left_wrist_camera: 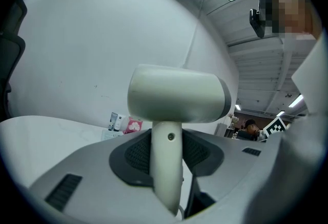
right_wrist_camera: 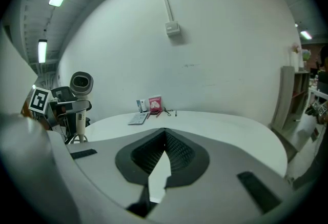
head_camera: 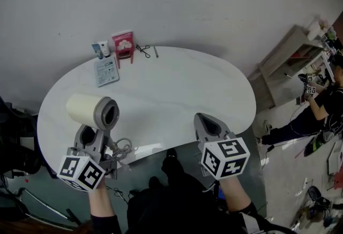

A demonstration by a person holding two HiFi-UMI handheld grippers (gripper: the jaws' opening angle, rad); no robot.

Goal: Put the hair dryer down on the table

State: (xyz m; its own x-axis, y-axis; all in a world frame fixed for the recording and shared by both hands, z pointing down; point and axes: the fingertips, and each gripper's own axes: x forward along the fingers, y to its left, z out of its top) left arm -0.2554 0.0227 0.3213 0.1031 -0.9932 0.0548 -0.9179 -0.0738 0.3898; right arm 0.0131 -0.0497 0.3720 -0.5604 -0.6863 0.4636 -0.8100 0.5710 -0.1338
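A cream hair dryer (head_camera: 92, 110) with a grey rear ring is held upright over the left front of the white oval table (head_camera: 177, 88). My left gripper (head_camera: 99, 139) is shut on its handle, and its cord (head_camera: 122, 147) loops beside the jaws. In the left gripper view the handle (left_wrist_camera: 166, 166) stands between the jaws, with the barrel (left_wrist_camera: 174, 100) lying across above them. My right gripper (head_camera: 206, 120) hovers at the table's front edge, shut and holding nothing. The right gripper view shows its jaws (right_wrist_camera: 165, 133) meeting at the tips and the hair dryer (right_wrist_camera: 80, 84) far left.
At the table's back edge lie a pink box (head_camera: 122, 43), small tubes (head_camera: 101, 49), a flat packet (head_camera: 106, 72), scissors (head_camera: 142, 50) and a pen (head_camera: 156, 52). A wooden shelf (head_camera: 289, 61) and a seated person (head_camera: 321, 104) are to the right. A black chair (head_camera: 13, 136) stands left.
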